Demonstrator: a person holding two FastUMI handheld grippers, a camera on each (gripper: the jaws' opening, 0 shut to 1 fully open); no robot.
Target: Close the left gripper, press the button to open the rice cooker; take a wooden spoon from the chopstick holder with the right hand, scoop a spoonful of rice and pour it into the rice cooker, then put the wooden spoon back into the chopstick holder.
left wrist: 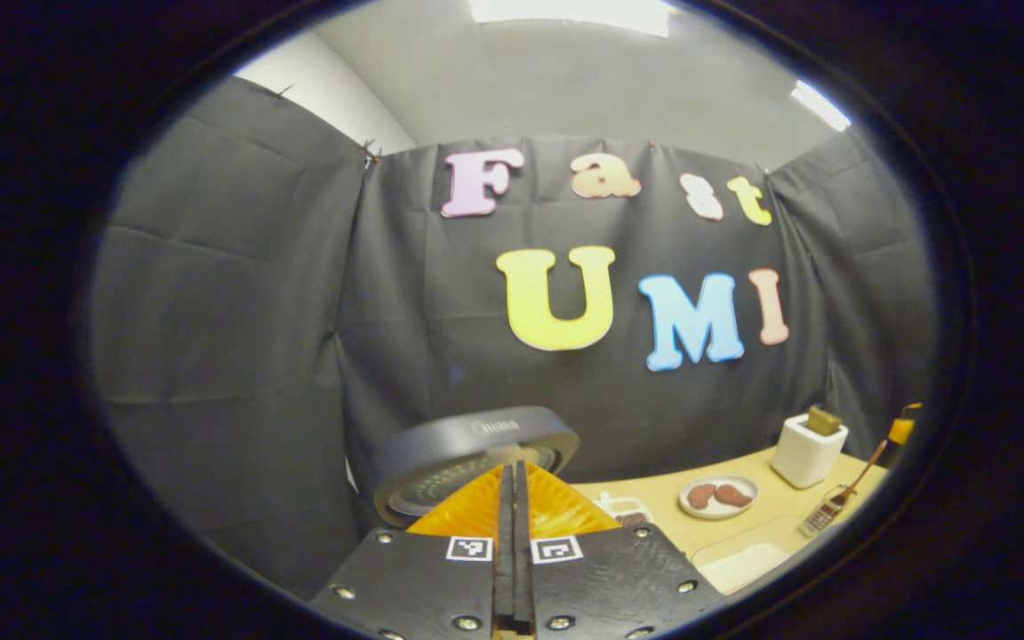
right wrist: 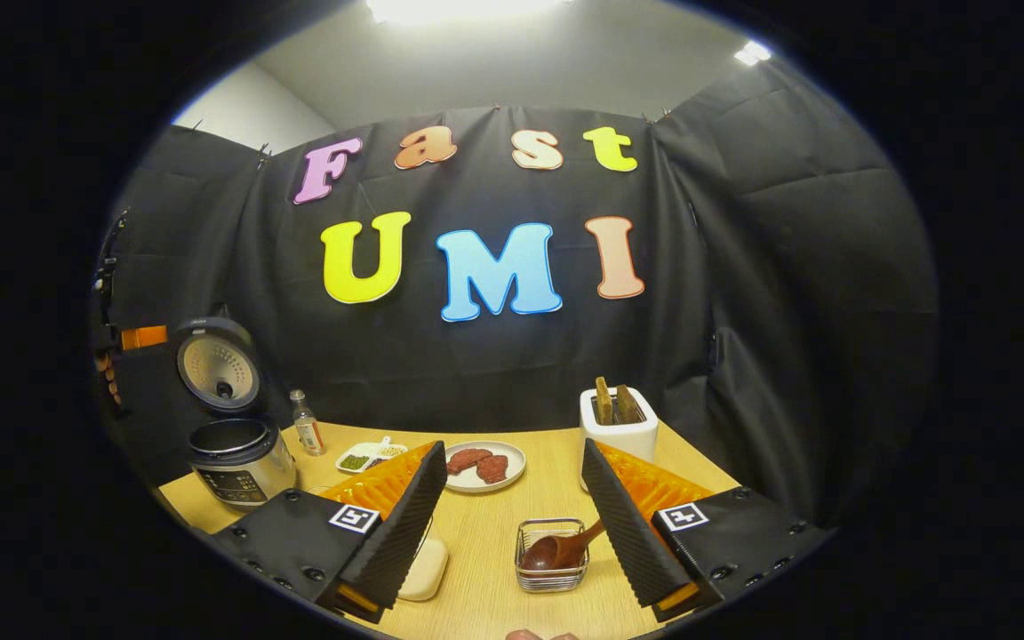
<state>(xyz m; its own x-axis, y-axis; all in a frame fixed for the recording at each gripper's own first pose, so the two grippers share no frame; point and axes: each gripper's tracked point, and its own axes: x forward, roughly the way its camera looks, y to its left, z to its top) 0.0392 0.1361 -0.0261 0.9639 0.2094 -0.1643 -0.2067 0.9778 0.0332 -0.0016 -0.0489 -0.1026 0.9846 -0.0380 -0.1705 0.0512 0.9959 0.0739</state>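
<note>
My left gripper (left wrist: 512,484) has its fingers pressed together, holding nothing, just before the rice cooker's (right wrist: 236,449) raised lid. My right gripper (right wrist: 512,507) is spread wide and empty above the wooden spoon (right wrist: 561,549), which lies in the wire chopstick holder (right wrist: 551,556).

The rice cooker (left wrist: 475,453) lid carries small lettering, too blurred to read; nothing else is legible.

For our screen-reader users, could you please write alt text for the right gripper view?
The open right gripper frames a wire chopstick holder holding a wooden spoon on a wooden table. At far left stands the rice cooker, lid up.
</note>
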